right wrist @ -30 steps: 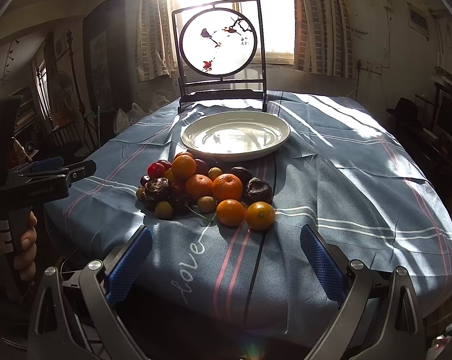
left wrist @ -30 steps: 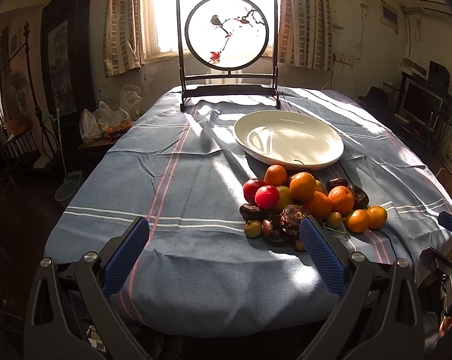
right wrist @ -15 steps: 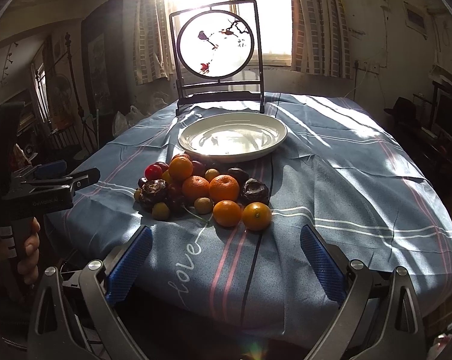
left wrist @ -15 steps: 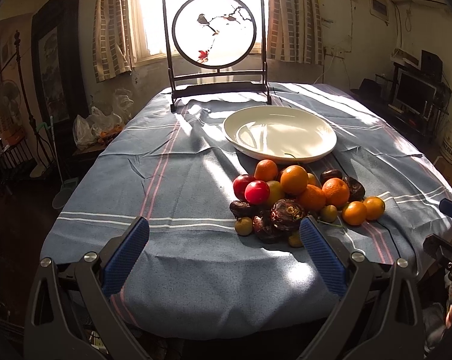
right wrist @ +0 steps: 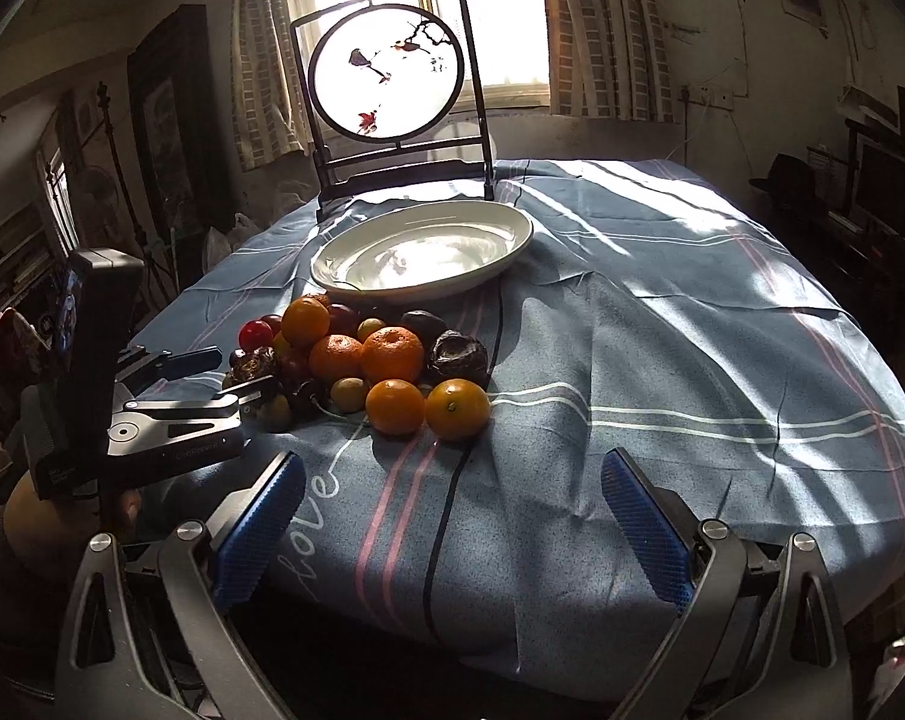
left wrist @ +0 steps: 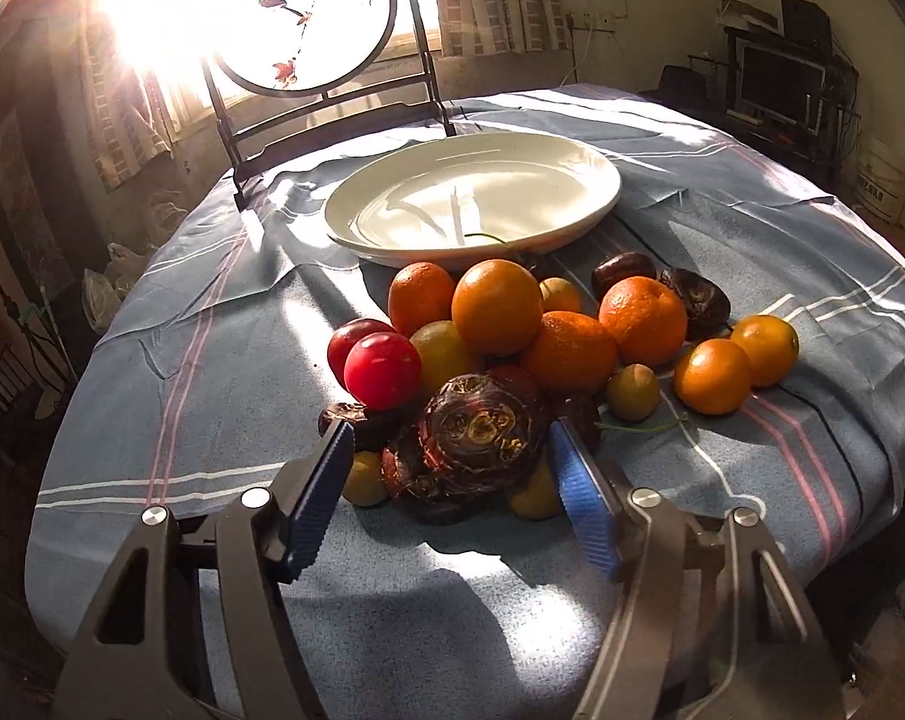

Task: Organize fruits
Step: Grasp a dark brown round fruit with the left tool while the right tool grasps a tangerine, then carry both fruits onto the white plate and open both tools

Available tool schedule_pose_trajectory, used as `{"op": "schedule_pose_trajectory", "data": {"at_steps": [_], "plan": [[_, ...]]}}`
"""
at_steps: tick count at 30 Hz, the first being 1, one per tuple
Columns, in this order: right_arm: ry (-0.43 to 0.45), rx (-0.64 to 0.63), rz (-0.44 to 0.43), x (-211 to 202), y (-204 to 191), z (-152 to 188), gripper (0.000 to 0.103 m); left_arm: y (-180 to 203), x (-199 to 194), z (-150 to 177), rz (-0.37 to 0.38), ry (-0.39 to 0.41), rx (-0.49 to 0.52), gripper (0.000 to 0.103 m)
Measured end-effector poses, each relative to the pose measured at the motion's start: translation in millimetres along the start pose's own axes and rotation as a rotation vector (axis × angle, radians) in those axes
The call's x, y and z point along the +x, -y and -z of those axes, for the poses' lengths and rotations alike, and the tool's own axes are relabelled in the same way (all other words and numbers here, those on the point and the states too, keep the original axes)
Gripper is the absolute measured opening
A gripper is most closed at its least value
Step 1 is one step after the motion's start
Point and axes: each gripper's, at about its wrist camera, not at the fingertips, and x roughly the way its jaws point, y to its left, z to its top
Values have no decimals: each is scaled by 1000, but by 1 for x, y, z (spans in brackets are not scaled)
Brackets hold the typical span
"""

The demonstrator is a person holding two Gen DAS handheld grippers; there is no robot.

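Room around the fruit pile

The cloth [right wrist: 662,360] right of the fruit pile [right wrist: 362,360] is left open; the far side is blocked by the white plate [right wrist: 512,252] and standing screen [right wrist: 392,78].

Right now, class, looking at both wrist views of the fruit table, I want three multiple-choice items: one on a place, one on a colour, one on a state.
1. Where does the pile of fruit lie?
A. On the plate
B. On the cloth, on the near side of the plate
C. On the floor

2. What colour is the striped tablecloth?
A. Green
B. Yellow
C. Blue

3. What holds the round white ceramic plate?
A. Nothing
B. Oranges
C. Red fruits

Answers:
1 B: the fruit sits on the cloth just in front of the plate's rim.
2 C: the cloth is blue with white and pink stripes.
3 A: the plate's inside shows only light and shadow.

The left tool is closing, with the dark wrinkled round fruit between its jaws.
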Motion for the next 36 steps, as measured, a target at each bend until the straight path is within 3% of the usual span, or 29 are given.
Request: {"op": "schedule_pose_trajectory", "data": {"at_steps": [3, 7, 10, 17, 22, 24, 26, 28, 36], "plan": [[-5, 11, 0, 5, 5, 0, 99, 3, 2, -1, 13, 1, 6, 59], [-20, 22, -6, 11, 8, 2, 99, 2, 2, 0, 55, 11, -14, 40], [-26, 12, -7, 13, 7, 2, 99, -8, 0, 3, 98, 20, -67, 40], [-34, -53, -18, 31, -5, -3, 98, -20, -19, 4, 90, 69, -102, 40], [-59, -116, -19, 58, -15, -13, 77, -25, -33, 5, 85, 98, -103, 40], [-73, -116, -6, 66, -12, -16, 65, -28, -37, 6, 86, 104, -111, 40], [-97, -104, -17, 73, -8, -17, 45, -31, -39, 6, 88, 109, -118, 40], [-112, -93, -29, 76, -5, -16, 39, -34, -40, 7, 90, 110, -124, 40], [-123, -88, -43, 88, -3, -20, 38, -37, -34, 10, 96, 98, -141, 40]]}}
